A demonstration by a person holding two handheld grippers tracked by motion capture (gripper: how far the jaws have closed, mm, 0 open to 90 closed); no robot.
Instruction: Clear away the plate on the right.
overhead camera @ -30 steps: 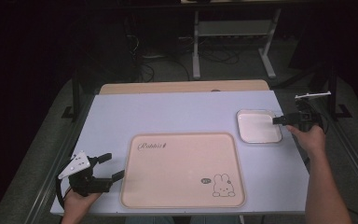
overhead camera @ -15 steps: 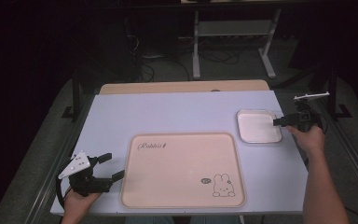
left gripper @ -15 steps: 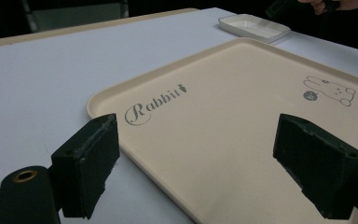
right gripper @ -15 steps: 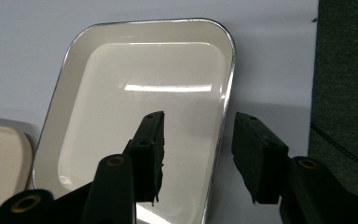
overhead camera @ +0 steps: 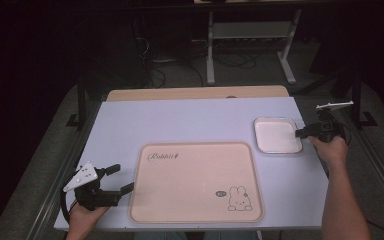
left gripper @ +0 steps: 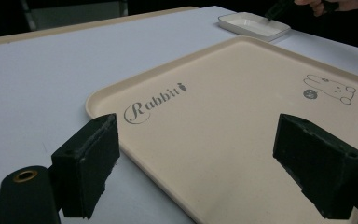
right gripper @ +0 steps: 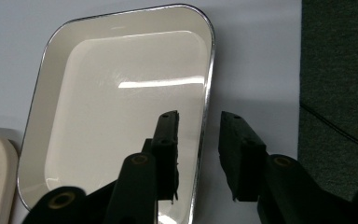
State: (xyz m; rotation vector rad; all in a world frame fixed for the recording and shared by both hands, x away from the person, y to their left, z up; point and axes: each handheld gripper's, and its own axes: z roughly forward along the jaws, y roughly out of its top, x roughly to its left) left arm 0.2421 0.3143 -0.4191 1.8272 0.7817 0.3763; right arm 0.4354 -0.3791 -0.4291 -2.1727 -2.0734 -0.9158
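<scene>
The small white dish (overhead camera: 278, 135) sits on the worktop (overhead camera: 190, 120) at the right of the high view, just beside the upper right corner of the big beige rabbit tray (overhead camera: 196, 181) and apart from it. The right hand-held gripper (right gripper: 199, 122) has its jaws straddling the dish's rim, one inside the dish and one outside; they have just been closing, yet a gap on each side of the rim suggests the pads do not press it, though the angle makes this hard to be sure of. So the grasp looks begun but not finished, and the dish is not lifted. The left hand-held gripper (left gripper: 196, 158) waits spread wide at the tray's lower left corner, holding nothing. What seems left: pinching the rim and carrying the dish, probably to the tray.
</scene>
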